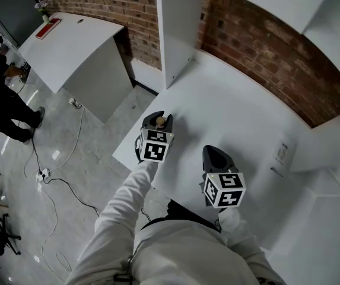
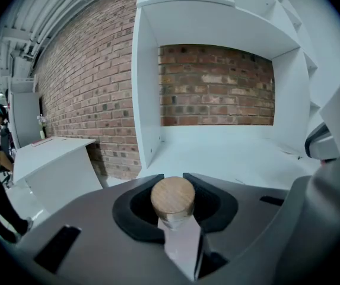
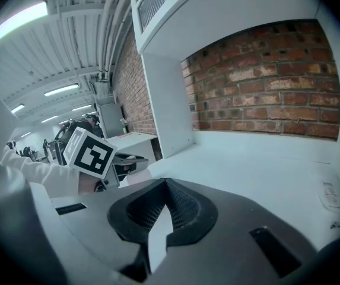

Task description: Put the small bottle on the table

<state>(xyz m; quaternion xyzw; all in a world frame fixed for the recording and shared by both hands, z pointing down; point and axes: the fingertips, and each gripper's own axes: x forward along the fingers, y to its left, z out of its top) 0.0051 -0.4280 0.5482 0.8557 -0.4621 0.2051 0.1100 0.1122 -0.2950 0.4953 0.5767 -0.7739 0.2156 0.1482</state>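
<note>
Small bottle [image 2: 172, 198], wooden stopper: clamped at the neck in left hand-held gripper [image 1: 159, 121], held over white desk [image 1: 235, 105] close to its left edge, apparently not yet set down. Right hand-held gripper [image 3: 167, 186]: jaws together, empty, nearby. Hazards: release while tilted, or too near the edge; probable topple or drop to floor [image 1: 69, 177].

Right gripper [image 3: 167, 190], lower centre: dark ribbed jaws closed tip to tip, nothing between them. White table [image 3: 259, 165], centre to right edge, bare apart from a small pale label [image 3: 330, 195] at far right. Left gripper [image 3: 131, 162], middle left, bearing a black-and-white marker cube, held on a white sleeve [image 3: 15, 159]. White upright panel [image 3: 167, 105], centre. Brick wall [image 3: 264, 82], upper right. Ceiling strip lights [image 3: 15, 19], upper left.
</note>
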